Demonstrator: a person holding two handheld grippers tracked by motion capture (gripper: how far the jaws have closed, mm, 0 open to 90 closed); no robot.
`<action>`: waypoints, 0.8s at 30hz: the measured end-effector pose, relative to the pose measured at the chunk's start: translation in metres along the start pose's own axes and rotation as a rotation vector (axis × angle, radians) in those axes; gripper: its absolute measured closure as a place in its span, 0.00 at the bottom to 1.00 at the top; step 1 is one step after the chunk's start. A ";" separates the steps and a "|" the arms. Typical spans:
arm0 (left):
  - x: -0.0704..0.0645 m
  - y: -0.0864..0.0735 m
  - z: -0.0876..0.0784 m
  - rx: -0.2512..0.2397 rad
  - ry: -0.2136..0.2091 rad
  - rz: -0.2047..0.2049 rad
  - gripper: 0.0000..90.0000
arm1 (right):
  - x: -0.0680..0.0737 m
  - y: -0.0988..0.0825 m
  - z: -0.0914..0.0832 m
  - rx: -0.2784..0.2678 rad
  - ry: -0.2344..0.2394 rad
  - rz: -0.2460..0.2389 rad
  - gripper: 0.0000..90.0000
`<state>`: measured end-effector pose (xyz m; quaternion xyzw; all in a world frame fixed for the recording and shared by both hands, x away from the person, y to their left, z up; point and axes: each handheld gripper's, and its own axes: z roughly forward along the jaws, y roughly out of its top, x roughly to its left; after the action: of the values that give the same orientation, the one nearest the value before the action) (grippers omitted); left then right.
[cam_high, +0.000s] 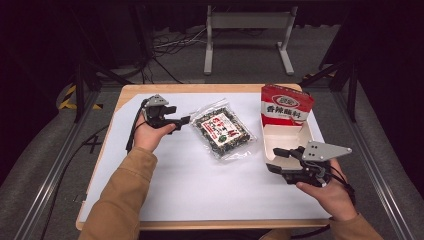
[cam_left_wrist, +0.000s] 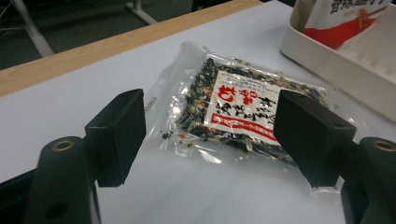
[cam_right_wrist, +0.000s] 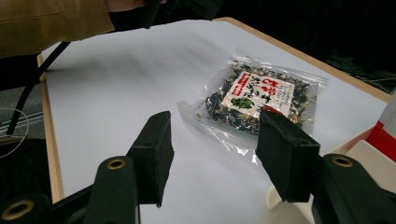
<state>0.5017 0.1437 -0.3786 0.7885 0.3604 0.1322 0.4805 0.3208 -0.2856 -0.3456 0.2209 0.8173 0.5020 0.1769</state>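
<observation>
Jaws of the left gripper stand apart with nothing between them, aimed at the near edge of the clear packet of dark dried food, just short of it. In the left gripper view the packet lies flat on the white sheet beyond the two black pads, its red-and-white label facing up (the print is too small to read). The right gripper is also open and empty, held over the front corner of the white tray at the table's right side; its own view looks across the sheet to the packet. A red-and-white bag stands upright in the tray's far end. The packet rests mid-table, between the two grippers, well apart from the right one.
</observation>
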 end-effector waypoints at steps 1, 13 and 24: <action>0.002 0.002 0.003 0.011 0.007 0.007 0.29 | 0.001 -0.001 0.000 -0.001 0.005 -0.002 0.50; 0.010 0.017 0.035 0.048 0.030 0.029 0.30 | 0.000 -0.008 0.002 0.006 0.020 -0.008 0.50; 0.031 0.002 0.068 0.072 0.072 -0.019 0.42 | 0.003 -0.009 0.015 0.012 0.051 -0.032 0.59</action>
<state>0.5622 0.1200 -0.4151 0.7966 0.3894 0.1426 0.4398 0.3236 -0.2766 -0.3605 0.1957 0.8279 0.4998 0.1627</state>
